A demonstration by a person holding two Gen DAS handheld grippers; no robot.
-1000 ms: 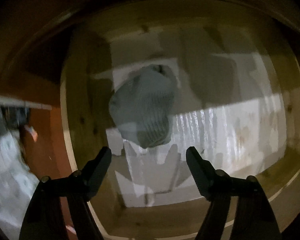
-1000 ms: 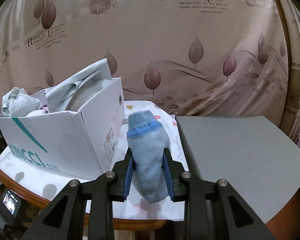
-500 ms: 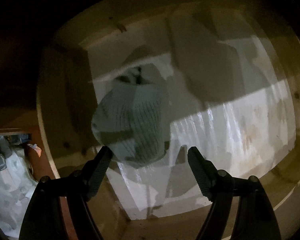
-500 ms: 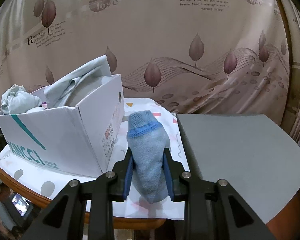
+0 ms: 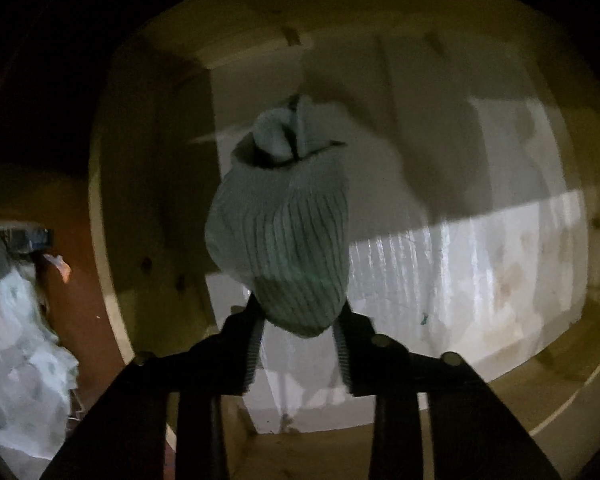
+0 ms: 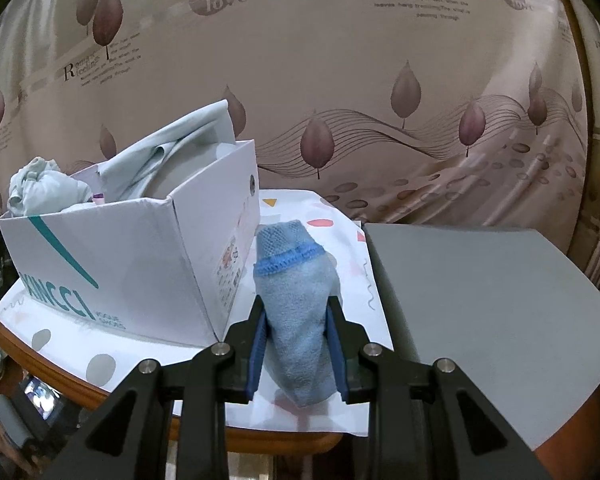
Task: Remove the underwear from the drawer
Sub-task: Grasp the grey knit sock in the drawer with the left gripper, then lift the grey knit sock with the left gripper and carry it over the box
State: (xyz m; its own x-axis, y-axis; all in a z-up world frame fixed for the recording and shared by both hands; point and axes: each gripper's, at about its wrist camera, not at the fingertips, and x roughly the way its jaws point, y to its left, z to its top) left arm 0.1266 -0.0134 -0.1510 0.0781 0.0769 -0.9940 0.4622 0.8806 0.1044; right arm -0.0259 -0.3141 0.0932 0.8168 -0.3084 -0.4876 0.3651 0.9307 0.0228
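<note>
Your left gripper [image 5: 298, 344] has dropped and is closing around the ribbed roll [image 5: 280, 240]; be squeezing firmly before lifting it from the drawer [image 5: 148, 200], your right gripper [image 6: 296, 344] clamping the blue roll [image 6: 296, 300].

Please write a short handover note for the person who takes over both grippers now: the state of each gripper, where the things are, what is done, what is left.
Left gripper: pointing down into the wooden drawer, jaws closing around the rolled grey ribbed underwear, which sits between the pads.
Right gripper: shut on a rolled blue underwear, held over the table's patterned cloth, beside the white shoe box with other clothes in it.
Done: blue roll is out.
Left: firm up the left grip, lift the grey roll out of the drawer, probably set both down.
</note>
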